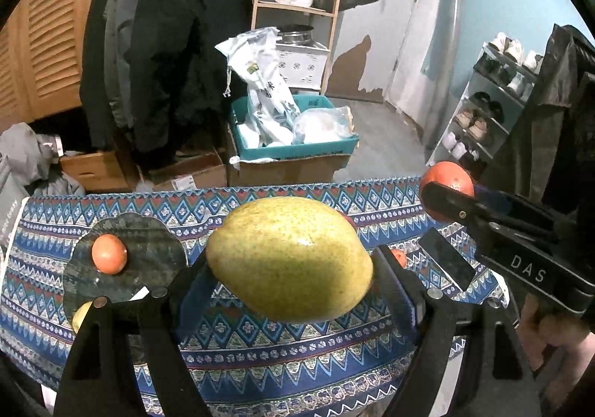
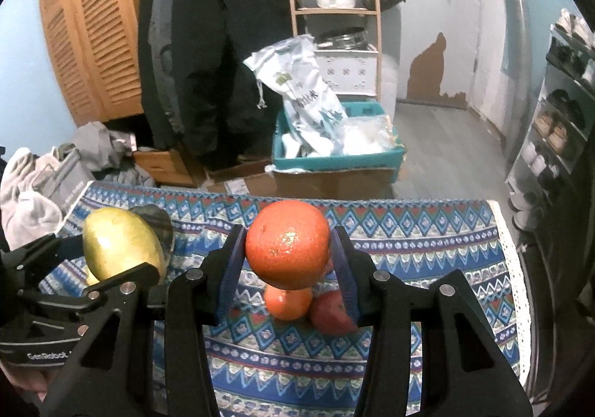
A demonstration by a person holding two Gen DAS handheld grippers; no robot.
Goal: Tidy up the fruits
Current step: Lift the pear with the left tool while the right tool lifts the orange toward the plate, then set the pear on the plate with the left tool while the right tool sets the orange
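Observation:
My left gripper (image 1: pixel 290 268) is shut on a large yellow-green pear (image 1: pixel 290 259), held above the patterned tablecloth (image 1: pixel 260 350). The same pear (image 2: pixel 121 244) shows at the left of the right wrist view. My right gripper (image 2: pixel 288 249) is shut on an orange (image 2: pixel 288 244), lifted off the cloth; that orange (image 1: pixel 446 177) appears at the right of the left wrist view. A dark round plate (image 1: pixel 148 261) on the left carries a small orange (image 1: pixel 109 254) and part of a yellow fruit (image 1: pixel 80 316). Below the right gripper lie another orange (image 2: pixel 288 301) and a red fruit (image 2: pixel 331 313).
A black phone (image 1: pixel 446 259) lies on the cloth near the right side. Beyond the table's far edge stand cardboard boxes and a teal crate (image 1: pixel 293 145) with bags. Coats hang at the back left; a shoe rack (image 1: pixel 487 108) stands at the right.

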